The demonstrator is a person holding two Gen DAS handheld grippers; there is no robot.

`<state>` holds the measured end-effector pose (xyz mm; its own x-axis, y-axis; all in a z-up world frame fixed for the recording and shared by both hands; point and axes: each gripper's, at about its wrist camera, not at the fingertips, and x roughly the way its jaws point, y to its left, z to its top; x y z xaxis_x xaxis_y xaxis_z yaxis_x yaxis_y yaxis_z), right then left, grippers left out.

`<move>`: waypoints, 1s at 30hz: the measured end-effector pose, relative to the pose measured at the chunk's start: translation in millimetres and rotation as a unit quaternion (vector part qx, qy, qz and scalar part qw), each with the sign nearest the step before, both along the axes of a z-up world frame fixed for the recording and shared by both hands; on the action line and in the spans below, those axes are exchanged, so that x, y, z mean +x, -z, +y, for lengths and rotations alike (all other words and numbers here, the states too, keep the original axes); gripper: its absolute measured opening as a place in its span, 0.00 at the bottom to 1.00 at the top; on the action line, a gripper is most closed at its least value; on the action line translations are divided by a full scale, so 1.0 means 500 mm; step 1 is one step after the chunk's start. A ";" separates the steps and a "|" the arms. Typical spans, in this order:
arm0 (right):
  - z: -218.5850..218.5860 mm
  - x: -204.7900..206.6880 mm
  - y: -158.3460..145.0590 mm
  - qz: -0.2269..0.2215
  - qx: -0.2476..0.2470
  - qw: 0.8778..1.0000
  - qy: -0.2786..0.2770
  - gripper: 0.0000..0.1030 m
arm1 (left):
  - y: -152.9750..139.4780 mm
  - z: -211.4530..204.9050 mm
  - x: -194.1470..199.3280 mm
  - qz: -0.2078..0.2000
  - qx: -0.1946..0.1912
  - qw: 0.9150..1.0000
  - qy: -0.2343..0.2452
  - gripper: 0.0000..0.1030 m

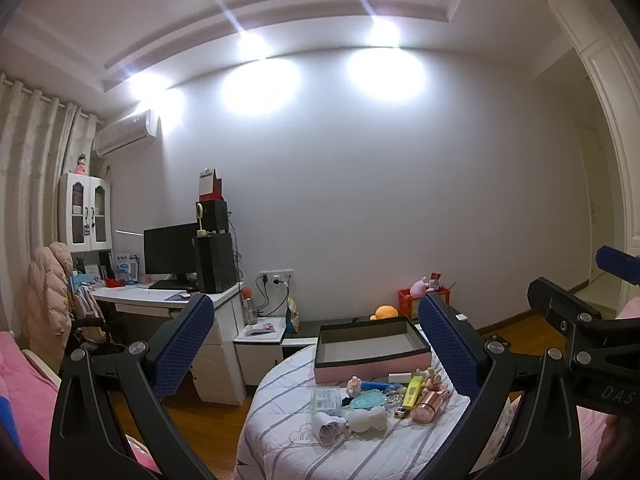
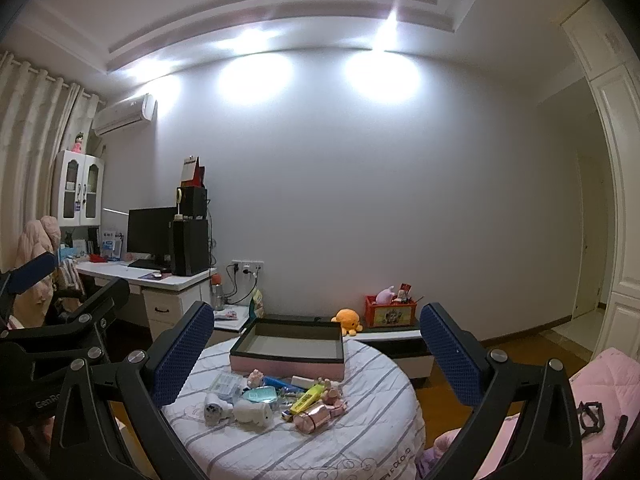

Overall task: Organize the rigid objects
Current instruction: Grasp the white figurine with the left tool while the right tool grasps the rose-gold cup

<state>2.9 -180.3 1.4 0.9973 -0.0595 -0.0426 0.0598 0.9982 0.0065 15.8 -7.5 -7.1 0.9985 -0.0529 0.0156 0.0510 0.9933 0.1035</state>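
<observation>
both grippers have black frames with silver screws and blue dimpled pads on their fingers (image 1: pixel 182 344).

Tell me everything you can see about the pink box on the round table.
The pink box is a shallow rectangular tray with pale pink outer walls, a dark rim and a grey inside, probably cardboard. It is open, lidless, and looks empty. It sits flat on the far side of the striped tablecloth, just behind the pile of small objects; whether any touch its front wall is unclear. Neither gripper touches it.
</observation>
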 end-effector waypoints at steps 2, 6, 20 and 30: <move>-0.003 0.013 0.009 0.009 0.001 1.000 -0.001 1.00 | 0.013 -0.003 0.018 0.007 0.001 1.000 0.002 1.00; -0.007 0.042 0.037 0.023 -0.001 1.000 -0.002 1.00 | 0.054 -0.007 0.066 0.028 -0.008 0.999 0.019 1.00; -0.086 0.265 0.275 0.192 0.014 0.981 0.017 1.00 | 0.333 0.028 0.341 0.269 -0.049 0.961 0.043 1.00; -0.123 0.380 0.396 0.277 0.022 0.961 0.010 1.00 | 0.446 0.059 0.455 0.346 -0.048 0.937 0.005 1.00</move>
<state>192.8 -241.6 -196.5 0.8197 -0.0635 -0.5693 0.0851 0.9963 0.0114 243.4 21.9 -230.0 0.7711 -0.0930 -0.6299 0.0814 0.9956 -0.0472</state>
